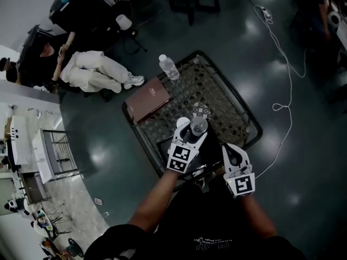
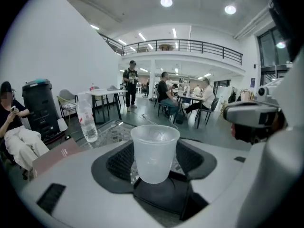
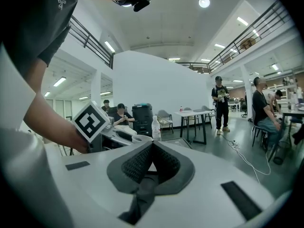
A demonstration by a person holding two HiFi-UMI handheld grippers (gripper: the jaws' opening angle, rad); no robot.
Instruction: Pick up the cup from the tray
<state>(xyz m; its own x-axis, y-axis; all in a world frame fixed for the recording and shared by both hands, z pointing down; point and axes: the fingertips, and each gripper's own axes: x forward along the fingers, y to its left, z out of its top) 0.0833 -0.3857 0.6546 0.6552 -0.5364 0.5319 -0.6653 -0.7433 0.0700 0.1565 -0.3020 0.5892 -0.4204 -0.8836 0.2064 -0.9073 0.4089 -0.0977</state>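
We see a book [image 1: 149, 99] on the tray's [image 1: 225, 99] left corner and a bottle [image 1: 169, 67] at the tray's far-left edge. The left gripper [image 1: 192, 133] clamps the cup [image 1: 199, 125] over the tray's near half; we can't tell if it clears the tray. The right gripper [image 1: 234, 156] is at the tray's near edge, jaws pressed together, nothing between them.

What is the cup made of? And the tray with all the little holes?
The cup looks like thin frosted plastic: it is cloudy white and light shows through it. The tray looks like dark metal mesh with a solid rim, though it might be plastic.
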